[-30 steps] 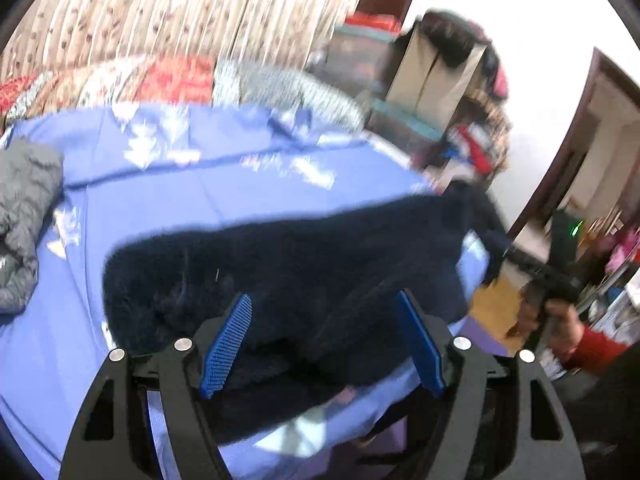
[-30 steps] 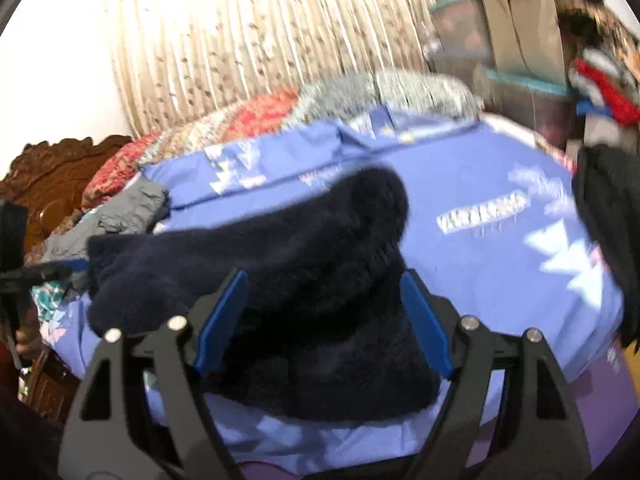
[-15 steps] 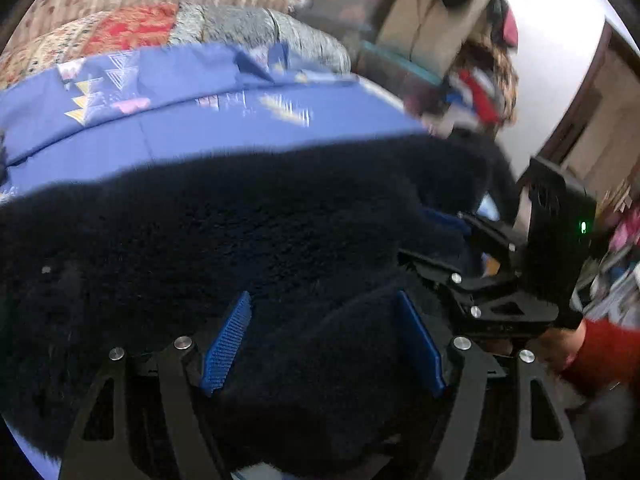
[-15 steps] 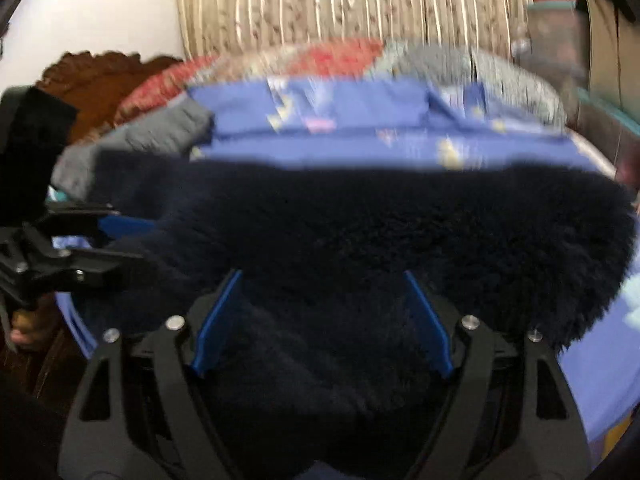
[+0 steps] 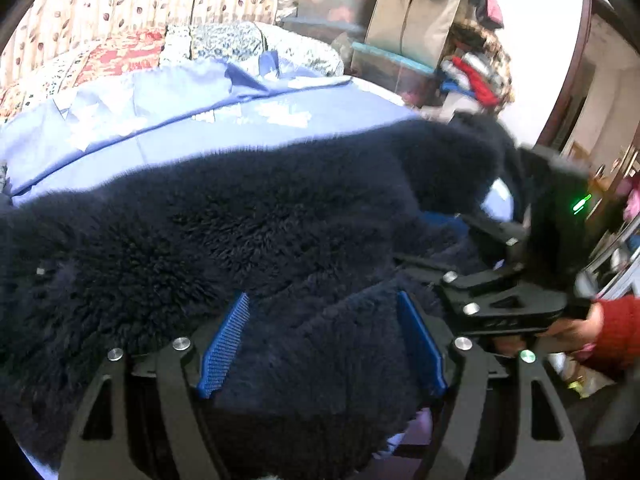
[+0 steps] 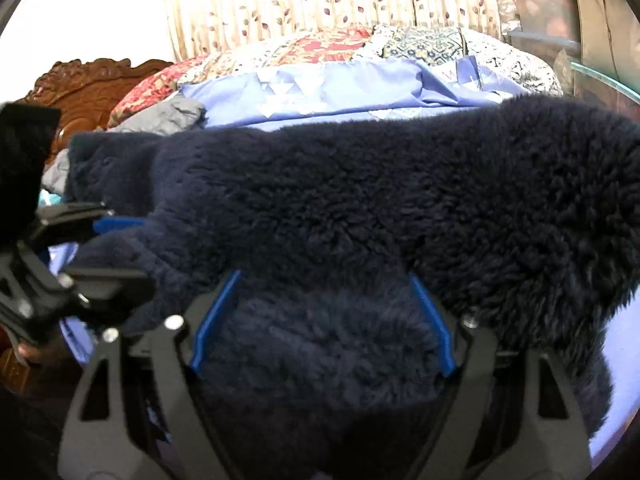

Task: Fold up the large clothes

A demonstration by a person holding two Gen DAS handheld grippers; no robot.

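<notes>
A large dark navy fleece garment (image 5: 240, 232) lies across the near edge of a bed with a blue sheet (image 5: 160, 120); it also fills the right wrist view (image 6: 360, 200). My left gripper (image 5: 320, 340) is open, its blue pads on either side of a bunched fold of the fleece. My right gripper (image 6: 324, 320) is open in the same way around another fold. The right gripper also shows at the right of the left wrist view (image 5: 500, 280), and the left gripper at the left of the right wrist view (image 6: 72, 248).
A grey garment (image 6: 176, 116) lies at the bed's far left by a carved wooden headboard (image 6: 88, 84). Patterned pillows (image 6: 340, 46) line the back before a curtain. Stacked storage boxes and clothes (image 5: 400, 40) stand right of the bed, near a doorway.
Both grippers have moved in close to the fleece and toward each other. The garment, seen whole a second ago, now fills both views and sits between each pair of open pads.
</notes>
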